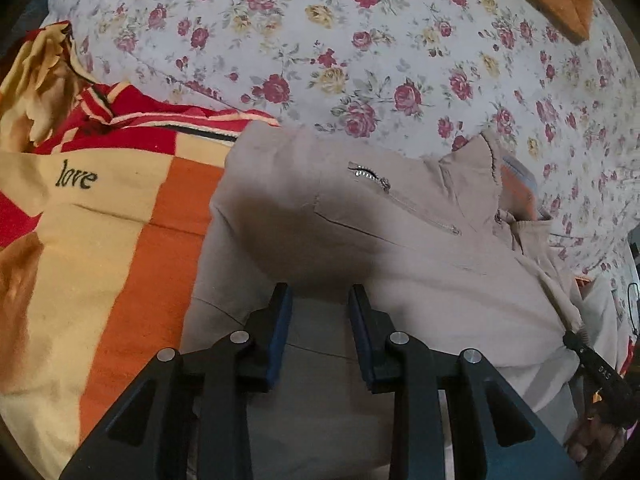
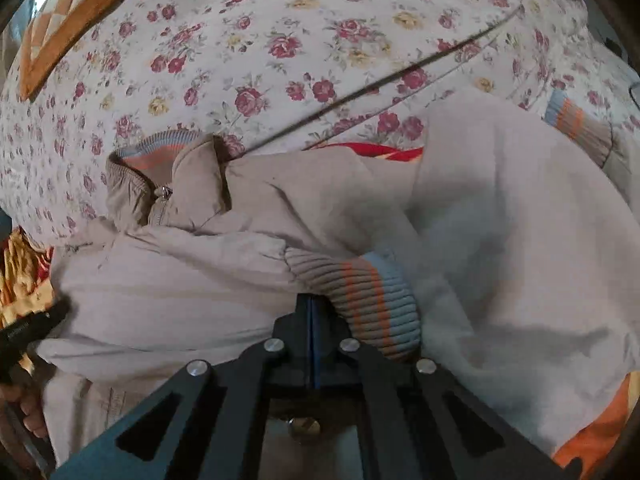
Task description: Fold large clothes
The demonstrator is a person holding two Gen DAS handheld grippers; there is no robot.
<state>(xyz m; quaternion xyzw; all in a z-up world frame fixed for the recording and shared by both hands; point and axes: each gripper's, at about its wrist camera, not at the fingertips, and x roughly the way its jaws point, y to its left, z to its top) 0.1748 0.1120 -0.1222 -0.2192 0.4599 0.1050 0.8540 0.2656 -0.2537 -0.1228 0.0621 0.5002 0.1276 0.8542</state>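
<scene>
I see the beige jacket lying on the bed, partly over a red and orange blanket, its collar toward the far side. My left hand-held gripper hovers released over the jacket's left half, jaws apart with nothing between them. My right hand-held gripper is clenched, and the striped cuff of the sleeve sits touching it just to its right; I cannot tell whether any fabric is actually pinched. The sleeve runs from that cuff up and left toward the collar, so I judge the right one is nearer for carrying it across the body.
</scene>
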